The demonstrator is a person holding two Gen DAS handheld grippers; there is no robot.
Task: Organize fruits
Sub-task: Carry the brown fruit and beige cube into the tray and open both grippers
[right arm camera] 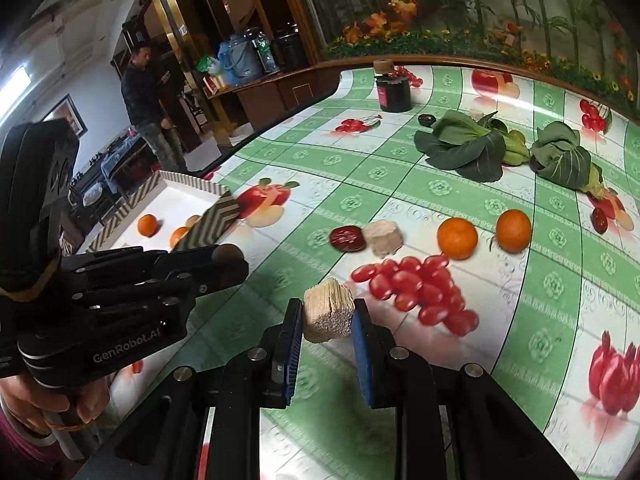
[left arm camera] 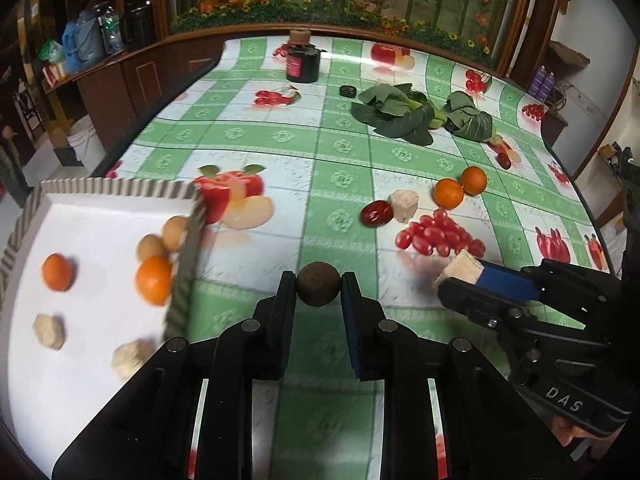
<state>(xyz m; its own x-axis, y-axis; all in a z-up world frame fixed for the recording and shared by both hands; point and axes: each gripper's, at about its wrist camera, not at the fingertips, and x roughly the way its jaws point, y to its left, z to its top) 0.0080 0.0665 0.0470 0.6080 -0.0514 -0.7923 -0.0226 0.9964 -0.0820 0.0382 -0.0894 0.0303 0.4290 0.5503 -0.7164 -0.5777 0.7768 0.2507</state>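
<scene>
The brown round fruit (left arm camera: 318, 284) sits pinched between the pads of my left gripper (left arm camera: 319, 286), jaws closed on its sides, carried clear of the tablecloth (left arm camera: 344, 144). At about 3 o'clock from it in the left wrist view, my right gripper (right arm camera: 327, 314) is likewise closed, on a pale fibrous cube (right arm camera: 329, 312) held by two opposite faces.

The destination, as I judge it, is the white tray (left arm camera: 104, 216) with the zigzag rim, at 9 to 10 o'clock from the brown fruit. It already holds two oranges (left arm camera: 154, 280), two tan round fruits (left arm camera: 151, 247) against the near wall, and two pale cubes (left arm camera: 49, 331).

Still loose on the cloth, at 12 to 2 o'clock: a red date (left arm camera: 377, 213), another pale cube (left arm camera: 404, 204), a heap of cherry tomatoes (left arm camera: 438, 234), two more oranges (left arm camera: 449, 193), and beyond them the leafy greens (left arm camera: 394, 112) and a dark jar (left arm camera: 303, 63).

To do this step well, I would lift both loads over the tray's raised rim rather than skim it, release the round fruit low and near the tan ones so it does not roll, and bring the hands in one after the other, since they travel side by side toward one narrow opening. The fruit is gripped only near the fingertips, so I would avoid any quick swing.
</scene>
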